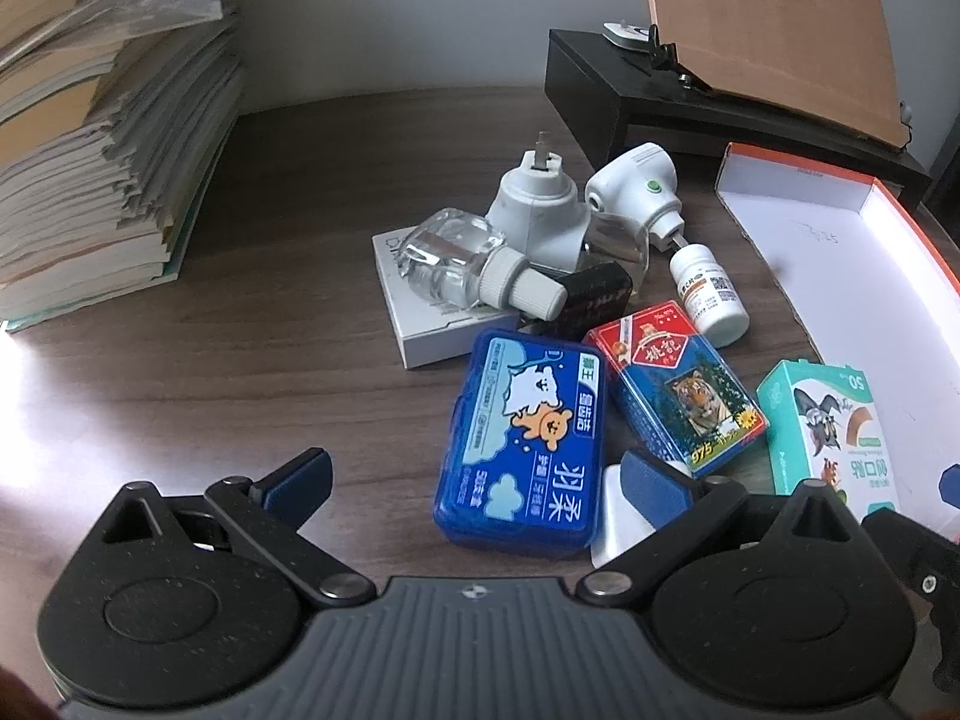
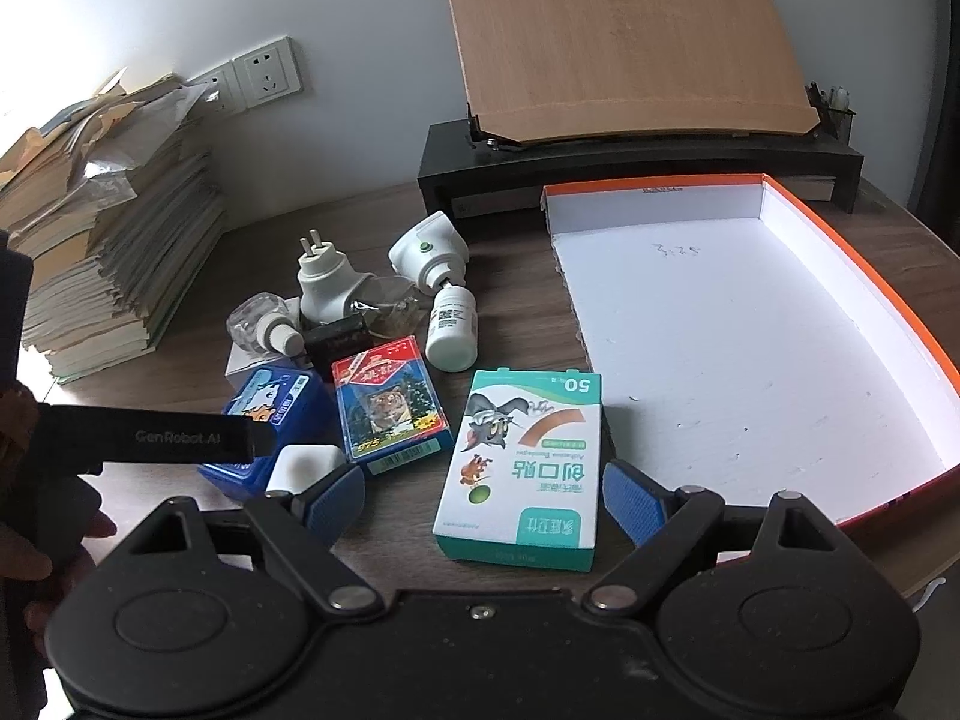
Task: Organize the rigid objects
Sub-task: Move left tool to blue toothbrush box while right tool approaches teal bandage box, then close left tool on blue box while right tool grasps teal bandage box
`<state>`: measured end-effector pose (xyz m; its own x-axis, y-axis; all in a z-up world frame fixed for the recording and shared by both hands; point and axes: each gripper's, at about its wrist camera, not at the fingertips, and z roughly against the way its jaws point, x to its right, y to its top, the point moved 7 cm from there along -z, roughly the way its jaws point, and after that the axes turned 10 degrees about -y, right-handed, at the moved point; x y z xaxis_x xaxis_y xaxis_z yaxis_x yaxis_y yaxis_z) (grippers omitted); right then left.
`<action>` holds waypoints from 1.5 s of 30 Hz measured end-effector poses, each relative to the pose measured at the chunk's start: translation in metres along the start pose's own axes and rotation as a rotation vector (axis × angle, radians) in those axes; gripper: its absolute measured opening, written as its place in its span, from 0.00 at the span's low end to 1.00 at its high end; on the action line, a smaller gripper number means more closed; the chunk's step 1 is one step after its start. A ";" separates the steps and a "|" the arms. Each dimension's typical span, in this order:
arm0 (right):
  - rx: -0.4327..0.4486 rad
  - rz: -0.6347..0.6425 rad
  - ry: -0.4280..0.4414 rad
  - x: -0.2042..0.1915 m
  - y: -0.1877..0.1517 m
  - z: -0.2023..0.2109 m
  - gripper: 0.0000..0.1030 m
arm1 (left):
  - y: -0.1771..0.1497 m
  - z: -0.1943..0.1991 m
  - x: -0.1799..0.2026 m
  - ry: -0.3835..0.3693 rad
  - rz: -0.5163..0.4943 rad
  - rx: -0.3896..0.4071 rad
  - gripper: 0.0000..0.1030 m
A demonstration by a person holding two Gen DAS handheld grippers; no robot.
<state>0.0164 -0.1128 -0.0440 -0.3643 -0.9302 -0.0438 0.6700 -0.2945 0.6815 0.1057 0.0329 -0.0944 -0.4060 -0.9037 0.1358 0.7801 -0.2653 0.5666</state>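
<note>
My left gripper [image 1: 477, 483] is open around the near end of a blue floss-pick case [image 1: 522, 438]. My right gripper [image 2: 483, 498] is open around the near end of a teal-and-white bandage box [image 2: 522, 468]. A red card box with a tiger [image 1: 678, 390] lies between them; it also shows in the right wrist view [image 2: 390, 408]. Behind lie a white pill bottle [image 2: 453, 324], two white plug-in devices [image 2: 324, 279], a clear refill bottle [image 1: 456, 261] and a small black box [image 1: 591, 294]. An orange-rimmed white tray [image 2: 798, 198] stands on the right, empty.
A tall stack of papers and books [image 1: 102, 168] fills the left. A black riser [image 2: 600, 150] with a wooden board [image 2: 624, 42] stands at the back. A flat white box [image 1: 420, 324] lies under the refill bottle. A small white object [image 2: 306, 465] lies by the blue case.
</note>
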 end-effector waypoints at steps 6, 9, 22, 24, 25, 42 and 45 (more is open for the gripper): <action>-0.011 -0.008 -0.012 0.001 0.000 -0.005 0.99 | 0.004 -0.009 0.000 -0.008 -0.008 -0.007 1.00; -0.015 -0.010 -0.018 0.000 0.001 -0.007 0.99 | 0.004 -0.012 -0.001 -0.012 -0.014 -0.013 1.00; -0.056 -0.030 -0.024 -0.010 -0.001 -0.023 0.99 | 0.009 -0.024 -0.005 -0.047 -0.008 -0.023 1.00; -0.068 -0.035 -0.033 -0.011 -0.001 -0.028 0.99 | 0.009 -0.026 -0.003 -0.054 -0.019 -0.025 1.00; -0.072 -0.041 -0.035 -0.012 -0.001 -0.029 0.99 | 0.009 -0.028 -0.002 -0.054 -0.024 -0.026 1.00; -0.073 0.004 -0.102 -0.015 0.014 -0.054 0.99 | 0.005 -0.032 -0.010 -0.061 -0.047 0.014 0.61; -0.061 0.017 -0.139 -0.010 0.017 -0.062 0.98 | 0.002 -0.028 -0.012 -0.072 -0.026 0.024 0.61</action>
<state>0.0713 -0.1219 -0.0776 -0.4358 -0.8972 0.0720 0.7136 -0.2957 0.6351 0.1256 0.0332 -0.1178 -0.4597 -0.8700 0.1782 0.7577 -0.2796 0.5897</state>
